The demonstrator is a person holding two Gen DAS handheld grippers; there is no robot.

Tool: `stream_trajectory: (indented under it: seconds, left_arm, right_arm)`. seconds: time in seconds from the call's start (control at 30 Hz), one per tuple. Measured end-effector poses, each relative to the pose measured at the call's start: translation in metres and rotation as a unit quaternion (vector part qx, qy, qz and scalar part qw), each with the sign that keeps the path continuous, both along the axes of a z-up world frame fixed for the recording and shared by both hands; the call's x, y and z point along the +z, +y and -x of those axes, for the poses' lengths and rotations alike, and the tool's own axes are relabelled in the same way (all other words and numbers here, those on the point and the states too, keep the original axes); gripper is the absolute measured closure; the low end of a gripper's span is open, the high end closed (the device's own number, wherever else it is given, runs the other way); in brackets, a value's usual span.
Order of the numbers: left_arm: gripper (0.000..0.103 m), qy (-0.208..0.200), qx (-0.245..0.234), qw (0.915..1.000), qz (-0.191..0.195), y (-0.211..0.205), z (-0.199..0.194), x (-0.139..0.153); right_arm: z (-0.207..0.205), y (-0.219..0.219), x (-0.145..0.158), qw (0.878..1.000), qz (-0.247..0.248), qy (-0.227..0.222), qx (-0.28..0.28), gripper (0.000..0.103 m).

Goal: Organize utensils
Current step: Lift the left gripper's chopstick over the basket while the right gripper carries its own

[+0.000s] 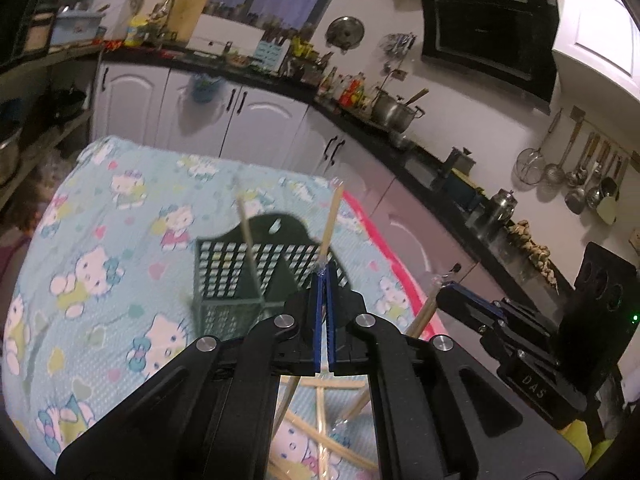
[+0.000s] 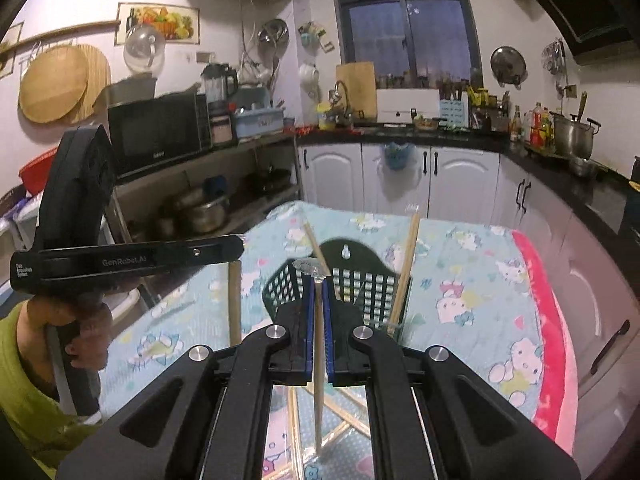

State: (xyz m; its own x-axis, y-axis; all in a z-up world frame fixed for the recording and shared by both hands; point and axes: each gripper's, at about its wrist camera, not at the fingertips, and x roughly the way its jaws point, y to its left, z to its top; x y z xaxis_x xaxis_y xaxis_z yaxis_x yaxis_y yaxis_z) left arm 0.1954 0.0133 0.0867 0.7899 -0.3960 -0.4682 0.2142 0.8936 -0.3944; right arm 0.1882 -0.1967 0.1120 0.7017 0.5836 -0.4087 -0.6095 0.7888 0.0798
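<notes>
Over a surface point(image 2: 472, 248) draped in a cartoon-cat cloth: left gripper point(image 1: 325, 276) clamped on one chopstick point(image 1: 332, 220), its wrapped tip poking up past the blue pads; right gripper point(image 2: 319, 280) clamped on another chopstick point(image 2: 318, 360), hanging down between the pads with crinkled clear wrapping at the top. Just ahead, a dark green mesh basket point(image 2: 360, 284), already carrying two upright chopsticks point(image 2: 406, 264). Below both grippers, a loose pile of more chopsticks point(image 1: 320, 420) crossing one another on the cloth. In the right wrist view, a hand point(image 2: 86, 332) wrapped around the left gripper's handle, beside a yellow-green sleeve. On that gripper's side, "GenRobot.AI" and "Data Acquisition System"; on the right gripper's body in the left wrist view, "DAS". Behind: white cabinets point(image 2: 400, 176) under a black counter crowded with bottles and a steel pot point(image 2: 572, 136), a microwave point(image 2: 160, 132) on a shelf, ladles point(image 1: 576, 172) hanging on the wall.
</notes>
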Motion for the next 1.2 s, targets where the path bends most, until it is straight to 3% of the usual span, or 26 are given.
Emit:
stream_trajectory:
  seconds: [0.53, 0.83, 1.2]
  left_arm:
    - [0.103, -0.087, -0.009, 0.996, -0.016, -0.03, -0.027, 0.076]
    - [0.103, -0.118, 0.005, 0.9929, -0.017, -0.028, -0.045, 0.096]
    - [0.103, -0.154, 0.032, 0.9873, -0.02, -0.024, -0.067, 0.101]
  right_arm:
    - [-0.018, -0.006, 0.065, 0.997, -0.049, -0.058, -0.031, 0.099]
    - [-0.04, -0.007, 0.094, 0.992, -0.07, -0.091, -0.049, 0.099]
    - [-0.068, -0.005, 0.096, 0.987, -0.074, -0.112, -0.09, 0.099]
